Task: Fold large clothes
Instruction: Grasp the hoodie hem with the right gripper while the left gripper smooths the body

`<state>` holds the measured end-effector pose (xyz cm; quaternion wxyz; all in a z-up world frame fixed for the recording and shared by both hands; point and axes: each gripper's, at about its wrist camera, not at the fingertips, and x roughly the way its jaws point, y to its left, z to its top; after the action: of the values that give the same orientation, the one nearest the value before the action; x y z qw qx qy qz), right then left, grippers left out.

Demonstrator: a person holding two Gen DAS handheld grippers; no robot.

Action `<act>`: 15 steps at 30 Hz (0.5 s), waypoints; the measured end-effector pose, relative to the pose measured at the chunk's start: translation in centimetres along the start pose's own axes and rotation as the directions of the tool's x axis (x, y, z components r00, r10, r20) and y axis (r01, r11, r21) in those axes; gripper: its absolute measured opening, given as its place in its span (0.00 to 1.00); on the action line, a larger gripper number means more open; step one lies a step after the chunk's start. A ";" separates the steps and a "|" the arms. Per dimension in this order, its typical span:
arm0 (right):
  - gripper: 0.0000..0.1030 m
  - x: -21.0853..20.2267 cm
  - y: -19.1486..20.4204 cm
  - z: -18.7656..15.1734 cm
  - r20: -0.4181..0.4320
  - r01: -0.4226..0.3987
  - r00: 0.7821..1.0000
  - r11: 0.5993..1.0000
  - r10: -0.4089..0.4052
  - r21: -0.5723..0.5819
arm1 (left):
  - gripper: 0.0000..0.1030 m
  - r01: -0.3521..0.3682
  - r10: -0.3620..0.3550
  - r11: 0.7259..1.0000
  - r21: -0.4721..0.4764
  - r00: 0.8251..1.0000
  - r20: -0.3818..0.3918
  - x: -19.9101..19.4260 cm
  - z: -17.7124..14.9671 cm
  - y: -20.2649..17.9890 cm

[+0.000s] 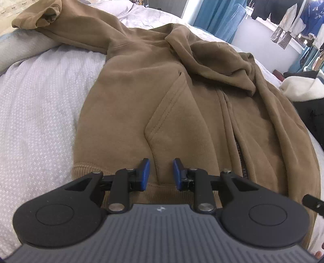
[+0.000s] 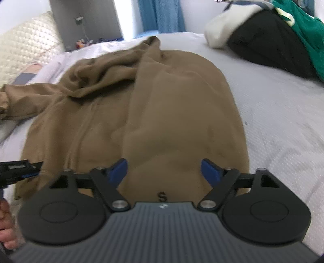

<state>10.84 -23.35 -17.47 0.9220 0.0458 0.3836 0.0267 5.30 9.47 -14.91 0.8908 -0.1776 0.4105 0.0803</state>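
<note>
A brown zip hoodie (image 1: 162, 81) lies front up on the bed. One sleeve (image 1: 40, 18) stretches to the far left, and the hood and other sleeve are bunched over the chest. My left gripper (image 1: 161, 172) hovers at the ribbed hem below the pocket (image 1: 172, 121). Its blue pads stand a narrow gap apart with hem cloth showing between them, not visibly pinched. In the right wrist view the hoodie (image 2: 162, 111) has its right side folded over. My right gripper (image 2: 164, 172) is wide open above that side's lower edge, near a small "S" mark (image 2: 162, 197).
The bed (image 1: 40, 111) has a pale dotted cover. A heap of black, white and green clothes (image 2: 263, 34) lies at the far right corner. Hanging laundry (image 1: 293, 20) and a blue curtain (image 1: 218, 18) are behind. The left gripper's tool (image 2: 20, 170) and a hand (image 2: 6, 222) show at left.
</note>
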 end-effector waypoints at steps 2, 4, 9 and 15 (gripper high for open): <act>0.83 0.7 0.2 -0.2 -0.030 0.023 0.999 0.999 -0.024 -0.025 | 0.29 0.000 0.000 1.000 -0.002 1.000 0.003 0.0 0.1 0.1; 0.84 1.4 0.6 -0.7 -0.060 0.026 0.998 0.999 -0.028 -0.041 | 0.29 0.005 -0.005 1.000 -0.014 1.000 0.003 0.2 0.3 0.2; 1.00 3.1 0.2 -1.7 -0.144 -0.023 0.989 1.000 0.023 -0.001 | 0.29 0.005 -0.004 1.000 -0.014 1.000 0.012 -0.3 0.0 -0.1; 1.00 3.9 1.8 -2.9 -0.167 0.017 0.985 0.990 -0.040 -0.137 | 0.29 0.006 -0.006 1.000 -0.023 1.000 0.017 -0.7 -0.1 -0.1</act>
<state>11.55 -21.04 -22.05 0.8874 -0.0248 0.4583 0.0431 4.80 9.35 -14.39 0.8924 -0.1885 0.4013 0.0839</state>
